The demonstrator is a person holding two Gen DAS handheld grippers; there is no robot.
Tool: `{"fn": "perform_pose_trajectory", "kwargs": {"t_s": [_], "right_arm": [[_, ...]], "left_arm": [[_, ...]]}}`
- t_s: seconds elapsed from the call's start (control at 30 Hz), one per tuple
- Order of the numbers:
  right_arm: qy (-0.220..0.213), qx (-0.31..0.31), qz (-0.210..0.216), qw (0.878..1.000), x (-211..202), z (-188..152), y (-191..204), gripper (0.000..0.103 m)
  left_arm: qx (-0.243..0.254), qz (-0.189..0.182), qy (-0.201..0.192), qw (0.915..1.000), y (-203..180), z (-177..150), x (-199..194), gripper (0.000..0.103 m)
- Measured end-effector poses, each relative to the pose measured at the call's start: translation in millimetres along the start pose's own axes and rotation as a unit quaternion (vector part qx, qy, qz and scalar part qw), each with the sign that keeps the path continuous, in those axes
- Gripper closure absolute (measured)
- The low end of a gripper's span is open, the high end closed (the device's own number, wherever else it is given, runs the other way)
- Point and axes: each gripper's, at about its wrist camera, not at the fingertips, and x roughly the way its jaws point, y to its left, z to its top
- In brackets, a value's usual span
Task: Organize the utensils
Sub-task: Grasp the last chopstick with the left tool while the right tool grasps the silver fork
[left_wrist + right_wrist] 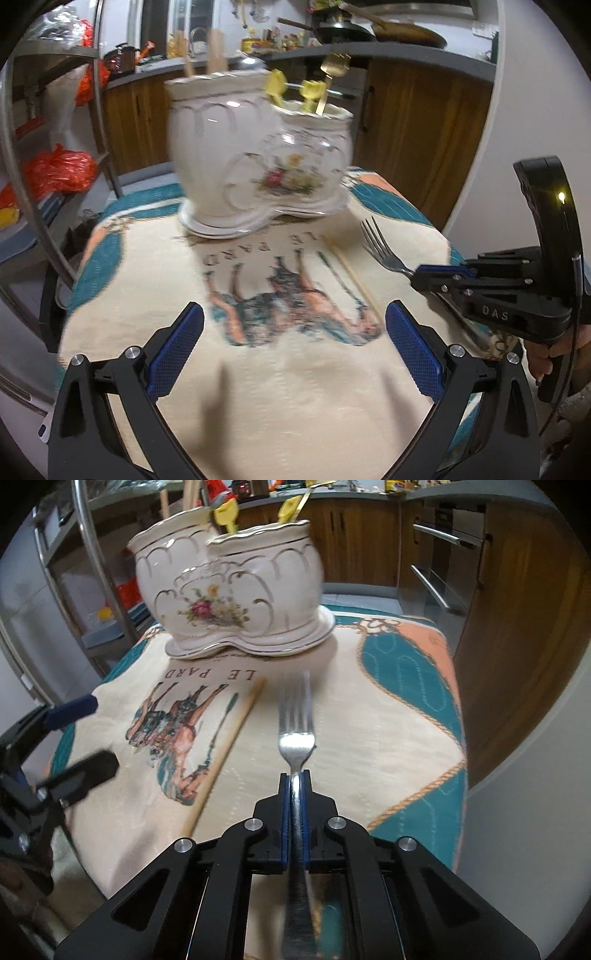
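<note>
A white ceramic two-pot utensil holder (258,158) (232,590) with a flower print stands at the far side of the table; it holds yellow-handled utensils (291,86) and a gold fork (334,64). My right gripper (294,775) (419,271) is shut on a steel fork (295,723) (380,243), tines pointing toward the holder, above the cloth. A wooden chopstick (225,753) (351,277) lies on the cloth to the left of the fork. My left gripper (293,321) (88,731) is open and empty over the near middle of the cloth.
A printed tablecloth (388,720) (295,387) covers the small table. Wooden kitchen cabinets (362,535) and a counter (406,51) stand behind. A metal rack (55,147) with orange bags stands at the left. The table edge drops off at the right (461,760).
</note>
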Motion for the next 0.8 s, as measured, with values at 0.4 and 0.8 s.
{"fn": "perform_pose_trajectory", "kwargs": {"t_s": [0.4,0.8], "right_arm": [[-0.001,0.007,0.013,1.000,-5.0,-4.8,-12.6,0.097],[0.006,-0.016,0.039,0.999,-5.7,-6.5,1.3,0.097]], "left_arm": [[0.035,-0.029,0.076,0.9960,-52.8,-0.1,42.2,0.065],[0.068,-0.028,0.087,0.9935,-22.4,5.0,21.2,0.097]]}}
